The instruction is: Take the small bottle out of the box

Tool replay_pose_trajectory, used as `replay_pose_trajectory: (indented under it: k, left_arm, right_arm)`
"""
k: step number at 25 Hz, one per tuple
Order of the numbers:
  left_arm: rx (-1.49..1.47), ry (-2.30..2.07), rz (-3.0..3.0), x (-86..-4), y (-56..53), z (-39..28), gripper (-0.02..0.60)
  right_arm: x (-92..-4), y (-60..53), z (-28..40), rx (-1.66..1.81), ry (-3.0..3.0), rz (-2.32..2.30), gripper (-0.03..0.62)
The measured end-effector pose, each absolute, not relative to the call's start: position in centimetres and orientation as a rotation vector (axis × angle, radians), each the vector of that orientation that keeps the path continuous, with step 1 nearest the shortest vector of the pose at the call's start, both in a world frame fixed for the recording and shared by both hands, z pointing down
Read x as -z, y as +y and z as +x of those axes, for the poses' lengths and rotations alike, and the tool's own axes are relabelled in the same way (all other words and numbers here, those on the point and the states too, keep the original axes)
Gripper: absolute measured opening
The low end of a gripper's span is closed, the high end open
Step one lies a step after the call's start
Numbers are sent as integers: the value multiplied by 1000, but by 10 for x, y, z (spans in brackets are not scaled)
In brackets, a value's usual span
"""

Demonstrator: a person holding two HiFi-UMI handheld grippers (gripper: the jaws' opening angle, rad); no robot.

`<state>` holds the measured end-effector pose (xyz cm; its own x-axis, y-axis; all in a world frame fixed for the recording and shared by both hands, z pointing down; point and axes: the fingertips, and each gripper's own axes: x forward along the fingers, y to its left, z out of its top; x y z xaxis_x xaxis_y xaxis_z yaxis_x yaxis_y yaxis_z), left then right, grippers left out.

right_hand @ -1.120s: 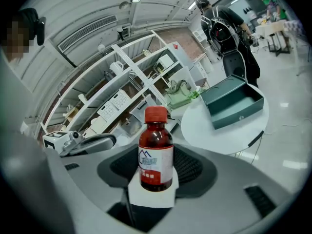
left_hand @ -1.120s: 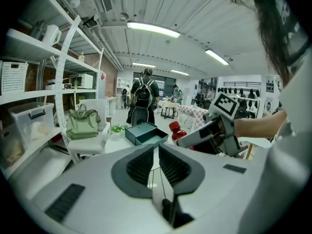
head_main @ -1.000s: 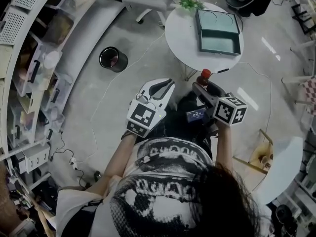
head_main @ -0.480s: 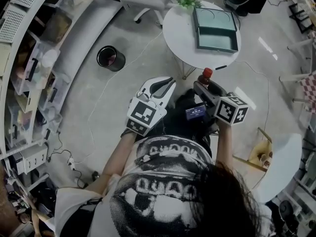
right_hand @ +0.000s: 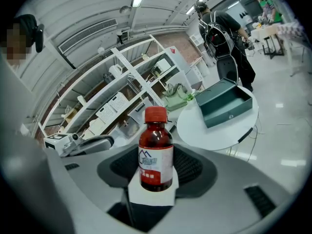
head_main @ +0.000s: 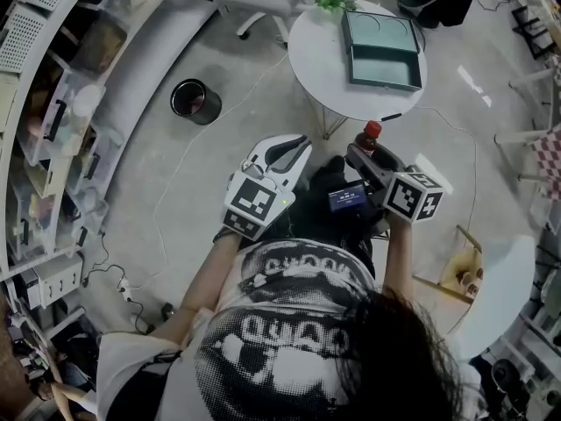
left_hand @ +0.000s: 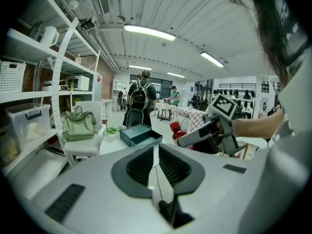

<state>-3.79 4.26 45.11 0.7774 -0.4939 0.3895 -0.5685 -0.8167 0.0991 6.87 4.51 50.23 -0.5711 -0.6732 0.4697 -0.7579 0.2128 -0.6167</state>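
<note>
At centre frame the right gripper point(right_hand: 157, 172) pinches the small bottle point(right_hand: 156, 147) upright, well apart from the open box point(head_main: 386, 81) at upper right, while the left gripper point(left_hand: 157, 165) sits closed and empty.

Round white table point(head_main: 316, 60), small plant point(head_main: 331, 1), black bin point(head_main: 195, 102) on floor, shelving point(head_main: 53, 121) at left

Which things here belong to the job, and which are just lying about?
Job:
- bottle, upright in the right gripper
- open box on the round table

Lying about:
- bin
- plant beside the box
- green bag on a chair
- left gripper, shut and empty
</note>
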Motion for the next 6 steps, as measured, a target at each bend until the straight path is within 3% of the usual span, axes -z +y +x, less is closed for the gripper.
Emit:
replay_pose_trajectory:
  k: [6]
  left_arm:
    - [-520,-834,2761,-450,44,-40,26]
  right_arm:
    - [-501,48,68,-1300,-2363,1416,219]
